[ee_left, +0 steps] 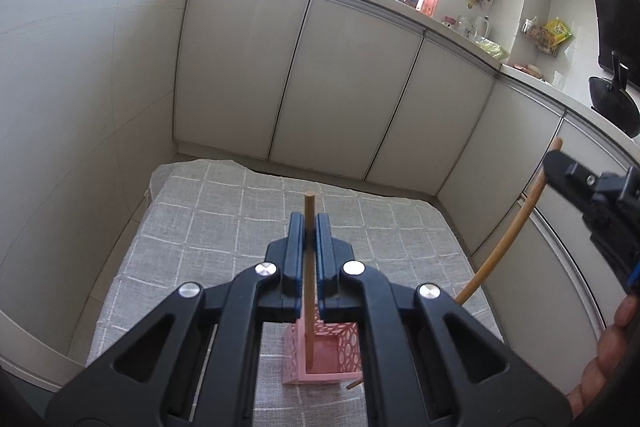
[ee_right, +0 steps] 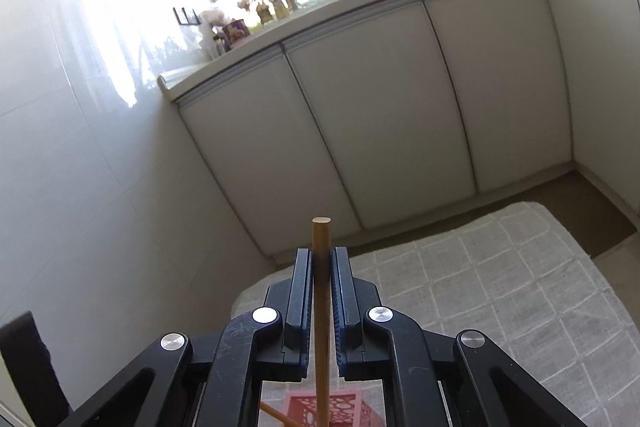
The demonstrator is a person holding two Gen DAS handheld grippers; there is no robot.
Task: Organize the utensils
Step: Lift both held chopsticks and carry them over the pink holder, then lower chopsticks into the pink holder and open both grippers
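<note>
Left gripper (ee_left: 309, 227): pinching a chopstick (ee_left: 309, 283), upright, lower end inside the pink perforated holder (ee_left: 340, 351) on the grey checked cloth (ee_left: 224, 223), toward its near edge. Right gripper (ee_right: 321, 259): clamped on a second chopstick (ee_right: 321, 307) (also upright), tip just beside the holder. White cabinets (ee_left: 288, 75) behind.

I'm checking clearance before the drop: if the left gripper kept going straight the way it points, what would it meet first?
Probably the grey checked cloth beyond the pink holder, short of the white cabinet doors; depth is hard to judge. The left gripper grips a chopstick.
</note>
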